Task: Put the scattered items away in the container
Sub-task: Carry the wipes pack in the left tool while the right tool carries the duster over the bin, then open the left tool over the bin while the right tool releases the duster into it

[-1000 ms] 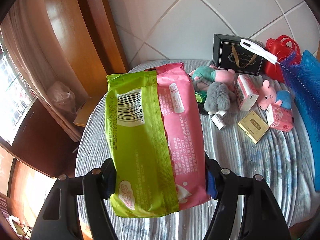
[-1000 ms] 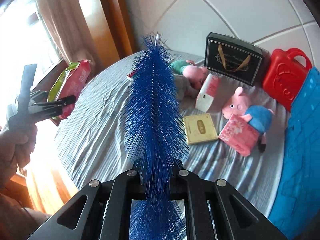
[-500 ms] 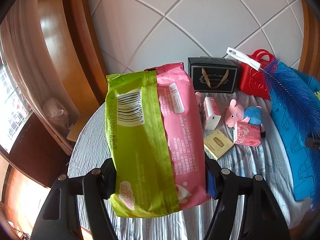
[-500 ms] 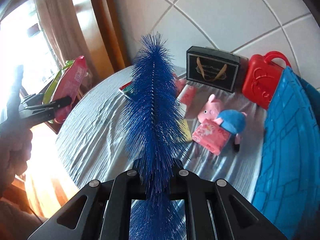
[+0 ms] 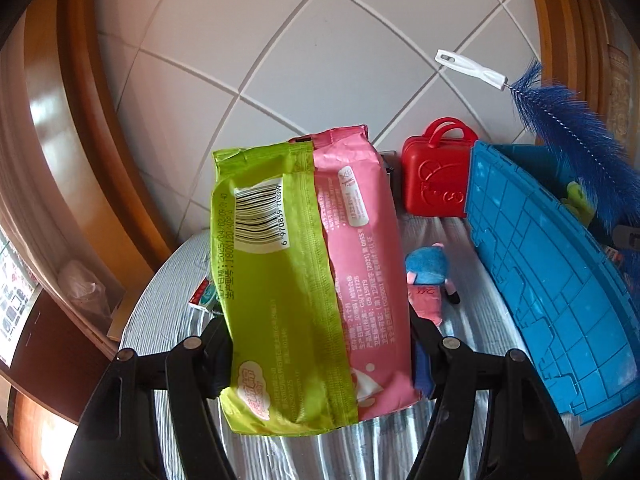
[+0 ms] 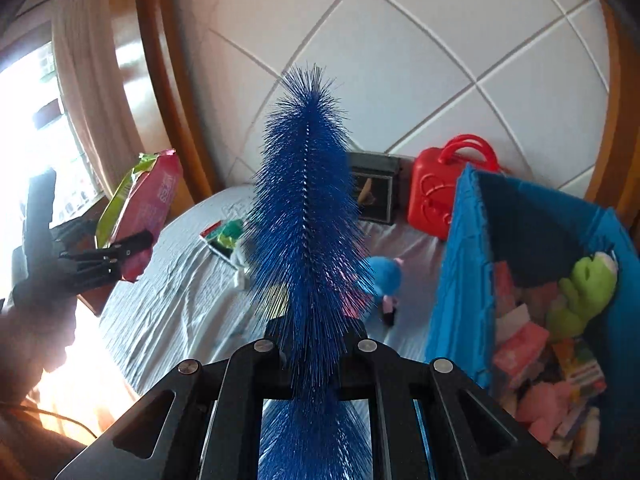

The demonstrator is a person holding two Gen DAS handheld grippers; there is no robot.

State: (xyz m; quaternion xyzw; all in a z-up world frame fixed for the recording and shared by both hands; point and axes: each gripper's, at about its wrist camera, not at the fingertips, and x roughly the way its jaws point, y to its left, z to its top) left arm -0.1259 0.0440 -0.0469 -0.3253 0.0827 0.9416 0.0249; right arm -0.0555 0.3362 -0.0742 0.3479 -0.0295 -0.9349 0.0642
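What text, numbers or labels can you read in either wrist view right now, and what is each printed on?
"6 970859 770399": barcode digits on the green and pink pack in the left gripper.
"2025/04/02": date beside that barcode; the rest blurs.
"GB/T 27728" and "[2021]": pink side; surrounding Chinese print too small.
Red case: embossed figure only.
Box, blue bin items: unreadable.

The wipes packet (image 5: pixel 308 280) stands up between the left gripper's (image 5: pixel 320 356) fingers, over the near left of the table (image 6: pixel 172 312). The bottle brush (image 6: pixel 308 216) rises from the right gripper (image 6: pixel 316 360), with the bin (image 6: pixel 464 280) just to its right. The frog toy (image 6: pixel 584 292) lies in the bin; the toy suitcase (image 6: pixel 436 196) sits just behind it, the plush pig (image 5: pixel 428 276) left of it.
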